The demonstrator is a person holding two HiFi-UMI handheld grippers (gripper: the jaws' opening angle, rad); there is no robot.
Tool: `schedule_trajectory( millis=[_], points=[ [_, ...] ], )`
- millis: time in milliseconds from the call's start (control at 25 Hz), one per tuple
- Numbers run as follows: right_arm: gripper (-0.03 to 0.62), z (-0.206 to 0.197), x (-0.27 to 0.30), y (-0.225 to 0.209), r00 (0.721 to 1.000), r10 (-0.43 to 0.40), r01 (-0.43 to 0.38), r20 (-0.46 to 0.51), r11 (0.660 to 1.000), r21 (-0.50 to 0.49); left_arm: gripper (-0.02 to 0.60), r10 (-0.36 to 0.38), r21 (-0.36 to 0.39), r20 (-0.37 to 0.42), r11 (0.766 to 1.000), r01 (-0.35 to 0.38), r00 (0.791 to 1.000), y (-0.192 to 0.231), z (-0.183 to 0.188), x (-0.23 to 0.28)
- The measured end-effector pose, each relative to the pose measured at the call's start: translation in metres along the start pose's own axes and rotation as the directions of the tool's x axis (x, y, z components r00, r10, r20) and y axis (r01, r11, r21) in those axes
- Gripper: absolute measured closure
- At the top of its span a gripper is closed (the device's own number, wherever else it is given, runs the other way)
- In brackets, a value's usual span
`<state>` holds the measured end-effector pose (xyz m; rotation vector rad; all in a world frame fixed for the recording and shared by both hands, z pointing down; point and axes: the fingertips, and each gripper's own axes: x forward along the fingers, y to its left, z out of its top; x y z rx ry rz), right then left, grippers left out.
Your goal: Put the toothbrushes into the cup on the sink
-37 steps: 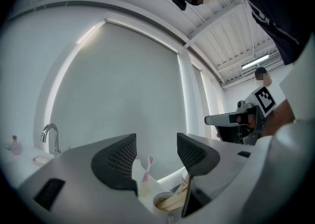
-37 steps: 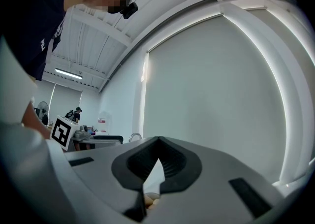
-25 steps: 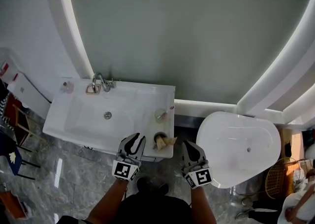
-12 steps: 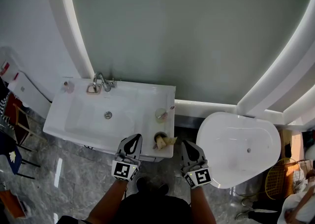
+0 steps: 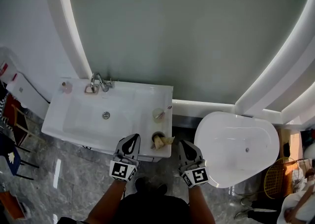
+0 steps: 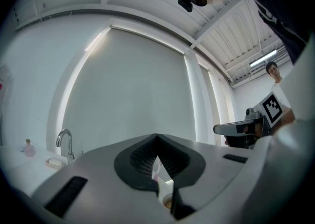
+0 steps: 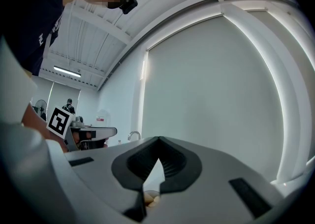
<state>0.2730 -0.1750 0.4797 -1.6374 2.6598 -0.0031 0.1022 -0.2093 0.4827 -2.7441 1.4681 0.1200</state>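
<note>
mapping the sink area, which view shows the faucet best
The head view: the faucet shows whole from above, at the back rim of the sink. The left gripper view shows it side on, small, at the left. The right gripper view shows only its curved top, tiny.

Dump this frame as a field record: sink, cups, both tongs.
sink: white rectangular countertop basin, chrome tap at back
cups: pale round cup on the right ledge; dark round cup nearer the front edge
contents: beige items stick out of the dark cup, too small to identify
left tongs: shut, empty, at the basin's front edge
right tongs: shut, empty, right of the basin's corner
</note>
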Motion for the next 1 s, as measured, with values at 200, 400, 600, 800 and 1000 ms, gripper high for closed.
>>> schedule_trajectory(
  millis=[200, 400, 600, 800, 1000],
  points=[
    [0.568, 0.0, -0.001, -0.001, 1.0, -0.003, 0.003, 0.006, 1.0, 0.001, 0.557, -0.009, 0.003, 0.002, 1.0, 0.009, 1.0, -0.003, 0.001, -0.001],
    [0.568, 0.002, 0.0, 0.0, 1.0, 0.007, -0.007, 0.005, 1.0, -0.003, 0.557, -0.014, 0.007, 0.005, 1.0, 0.014, 1.0, -0.004, 0.004, 0.001],
    [0.568, 0.001, 0.0, -0.001, 1.0, 0.011, -0.011, -0.001, 1.0, -0.011, 0.557, -0.018, 0.01, 0.01, 1.0, 0.017, 1.0, -0.006, 0.006, 0.002],
    [0.568, -0.005, -0.002, -0.003, 1.0, 0.017, -0.017, -0.005, 1.0, -0.003, 0.557, -0.011, 0.014, 0.004, 1.0, 0.011, 1.0, -0.007, 0.003, 0.001],
    [0.568, -0.01, -0.006, -0.006, 1.0, 0.011, -0.011, -0.017, 1.0, 0.01, 0.557, -0.011, 0.014, 0.002, 1.0, 0.011, 1.0, -0.01, 0.002, 0.002]
  ],
)
